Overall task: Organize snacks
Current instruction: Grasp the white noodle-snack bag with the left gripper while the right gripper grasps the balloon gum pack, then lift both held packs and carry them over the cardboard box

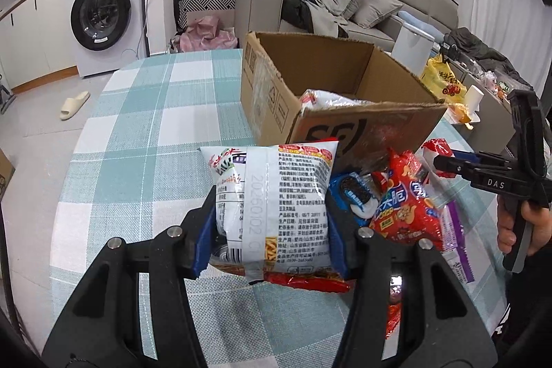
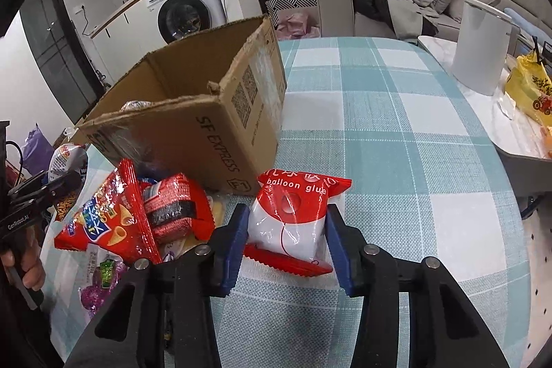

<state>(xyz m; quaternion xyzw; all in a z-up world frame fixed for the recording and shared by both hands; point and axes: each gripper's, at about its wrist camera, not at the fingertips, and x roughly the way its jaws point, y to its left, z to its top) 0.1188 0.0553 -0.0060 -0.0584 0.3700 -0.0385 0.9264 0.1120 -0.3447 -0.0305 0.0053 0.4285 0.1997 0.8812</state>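
Observation:
My left gripper (image 1: 270,226) is shut on a white snack packet (image 1: 276,195) with printed text, held just in front of the open cardboard box (image 1: 331,112). One white packet (image 1: 319,97) lies inside the box. My right gripper (image 2: 288,237) is shut on a red and white "balloon glue" packet (image 2: 293,216) at the box's right corner (image 2: 220,140). A pile of snacks lies beside the box: a red chip bag (image 1: 407,202) (image 2: 110,216), a blue cookie pack (image 1: 355,199), a red mesh pack (image 2: 172,206). The right gripper also shows in the left wrist view (image 1: 445,162).
The table (image 2: 396,126) has a teal checked cloth. A white kettle (image 2: 481,47) and a yellow bag (image 2: 531,88) stand on a side table at the right. A sofa (image 1: 345,2) and a washing machine (image 1: 103,12) stand behind.

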